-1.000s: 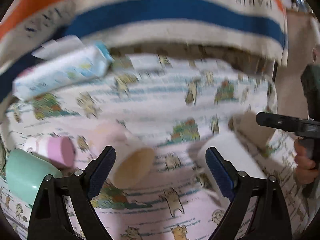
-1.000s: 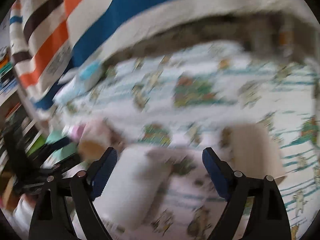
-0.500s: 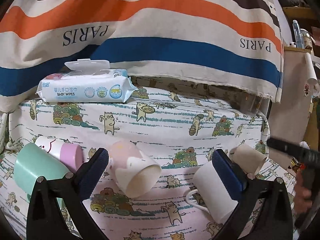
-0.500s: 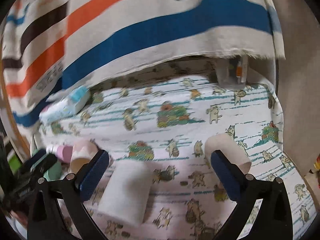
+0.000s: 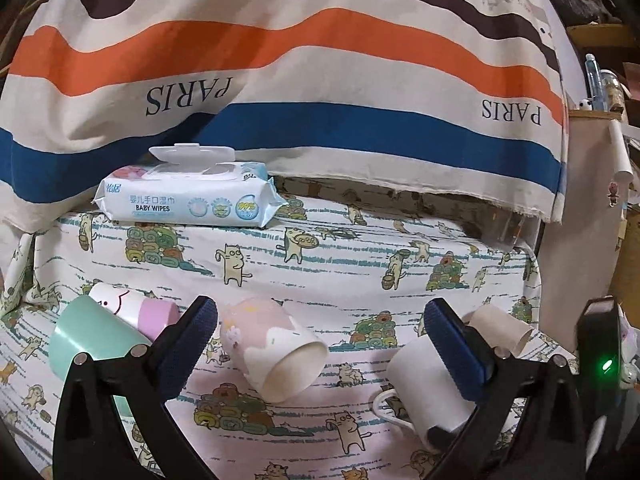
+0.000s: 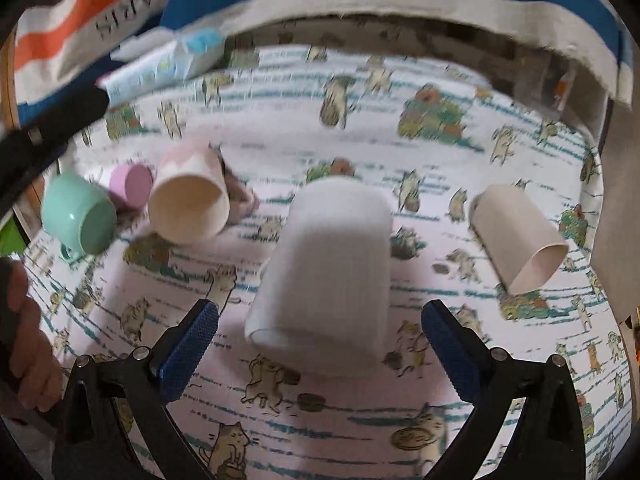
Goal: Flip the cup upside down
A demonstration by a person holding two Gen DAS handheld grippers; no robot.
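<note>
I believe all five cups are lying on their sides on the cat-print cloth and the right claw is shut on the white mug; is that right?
Not quite: the right claw is open, with the white mug lying ungripped ahead of it, as the right wrist view shows. The cups do lie on their sides on the cat-print cloth.

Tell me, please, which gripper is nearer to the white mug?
Right. The right gripper, open, is just short of the white mug, which lies on its side. The left gripper, also open, is off to the mug's left, facing the pink cup.
</note>
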